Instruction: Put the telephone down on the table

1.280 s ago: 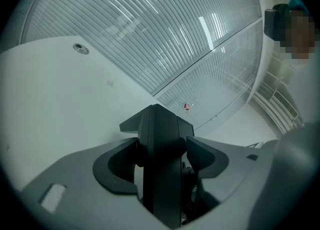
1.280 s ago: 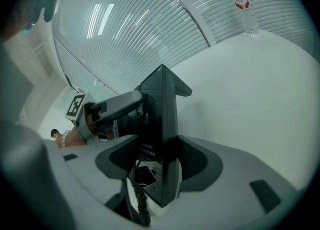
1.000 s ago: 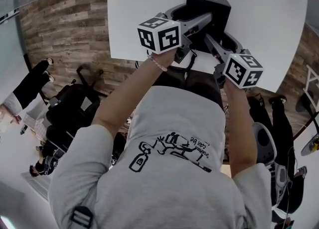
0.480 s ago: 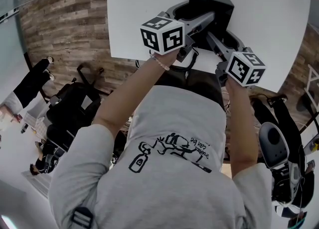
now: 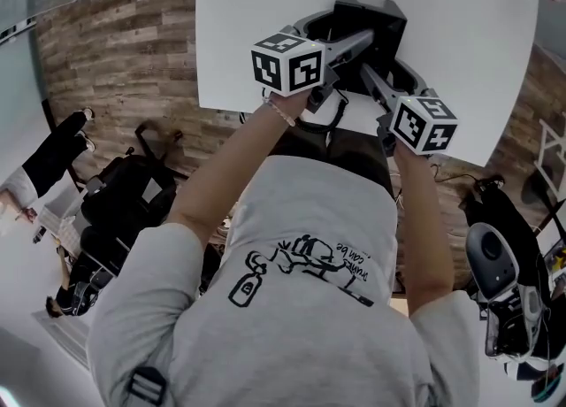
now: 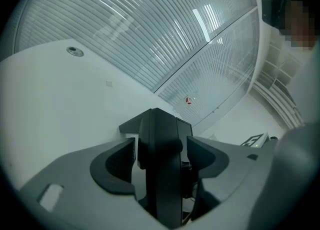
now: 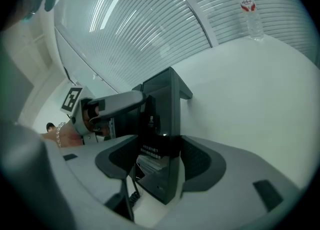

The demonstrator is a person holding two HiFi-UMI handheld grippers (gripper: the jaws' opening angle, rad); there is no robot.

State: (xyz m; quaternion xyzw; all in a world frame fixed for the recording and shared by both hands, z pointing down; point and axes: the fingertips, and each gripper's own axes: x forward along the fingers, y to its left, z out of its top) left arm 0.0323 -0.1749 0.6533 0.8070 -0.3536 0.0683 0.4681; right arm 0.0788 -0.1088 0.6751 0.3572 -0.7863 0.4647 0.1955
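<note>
The black telephone (image 5: 370,25) is held tilted up on edge over the white table (image 5: 248,34), close to its near edge. My left gripper (image 5: 349,45) comes in from the left and is shut on the telephone (image 6: 160,164), which fills the gap between its pads. My right gripper (image 5: 376,78) comes in from the near right and is shut on the telephone's (image 7: 162,139) lower edge. Its coiled cord (image 7: 133,186) hangs below. I cannot tell whether the telephone's bottom touches the tabletop. The left gripper's finger (image 7: 117,103) shows in the right gripper view.
A clear water bottle (image 7: 248,10) stands at the table's far side, by a glass wall with blinds. A small round fitting (image 6: 75,50) sits in the tabletop. Chairs and bags (image 5: 124,202) stand on the wooden floor at the left, another chair (image 5: 495,259) at the right.
Hardly anything differs. Both grippers keep their hold on the telephone, and the right gripper has shifted slightly left.
</note>
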